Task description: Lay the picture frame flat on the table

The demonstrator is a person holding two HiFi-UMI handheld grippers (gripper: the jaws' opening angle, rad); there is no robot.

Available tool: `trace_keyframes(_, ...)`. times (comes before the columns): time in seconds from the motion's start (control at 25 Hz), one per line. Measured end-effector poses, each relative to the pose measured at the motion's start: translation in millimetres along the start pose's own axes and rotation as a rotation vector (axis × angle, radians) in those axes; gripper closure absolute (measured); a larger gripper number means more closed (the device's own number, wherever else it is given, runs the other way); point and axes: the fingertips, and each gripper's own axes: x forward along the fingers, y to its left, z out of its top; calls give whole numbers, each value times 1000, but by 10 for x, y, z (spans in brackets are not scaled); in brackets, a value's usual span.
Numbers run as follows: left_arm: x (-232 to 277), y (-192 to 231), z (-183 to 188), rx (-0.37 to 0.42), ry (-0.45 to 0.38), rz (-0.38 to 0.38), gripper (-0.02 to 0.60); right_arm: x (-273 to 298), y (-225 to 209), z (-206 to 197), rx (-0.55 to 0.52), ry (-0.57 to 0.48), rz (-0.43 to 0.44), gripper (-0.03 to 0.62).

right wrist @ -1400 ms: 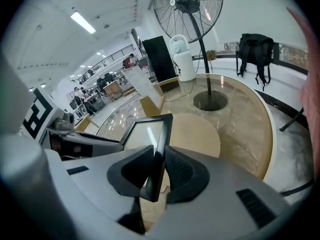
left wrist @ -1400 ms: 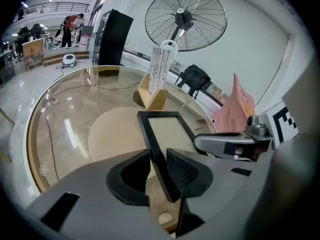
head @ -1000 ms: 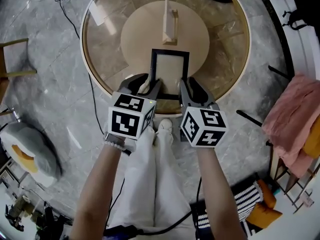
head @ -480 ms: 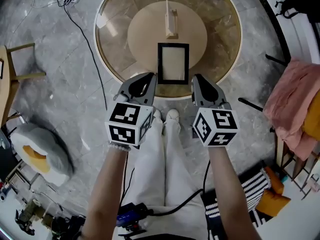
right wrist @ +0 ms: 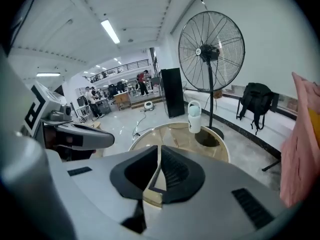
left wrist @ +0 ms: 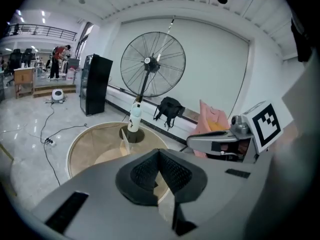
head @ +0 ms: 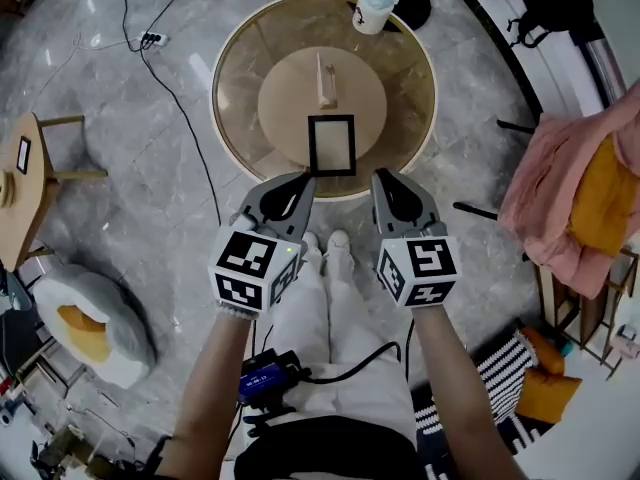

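Observation:
The black picture frame point(head: 332, 145) lies flat on the round table point(head: 225, 118), near its front edge. A small wooden stand point(head: 325, 80) is upright behind it. Both grippers hover off the table, over the person's legs and apart from the frame. The left gripper point(head: 303, 180) point(left wrist: 159, 151) is shut with nothing between its pads. The right gripper point(head: 381, 178) point(right wrist: 160, 148) has its pads together at the tips and holds nothing. In the right gripper view a corner of the frame point(right wrist: 156, 190) shows below its jaws.
A standing fan point(left wrist: 152, 64) with a white bottle point(head: 377, 1) on its base stands behind the table. A wooden side table point(head: 25, 158) and a plush cushion point(head: 85, 318) are at left. Pink cloth point(head: 560, 208) hangs at right. Cables cross the floor.
Both grippers have drawn back from the frame's near edge toward the person and their jaws have closed. The frame stays flat on the table; the head view has pulled away.

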Motion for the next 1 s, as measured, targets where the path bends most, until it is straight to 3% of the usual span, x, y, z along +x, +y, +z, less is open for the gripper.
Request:
trace_keyframes(0.32, -594, -375, 754, 101, -100, -20, 565, -655, 182, 653, -104, -105, 27, 549)
trace_keyframes(0.6, -1008, -613, 1276, 220, -186, -2, 565, -1094, 301, 1153, -98, -212, 15, 549)
trace_keyframes(1.0, -1492, -846, 1656, 230, -294, -4, 565, -1592, 568, 1724, -187, -358, 37, 549)
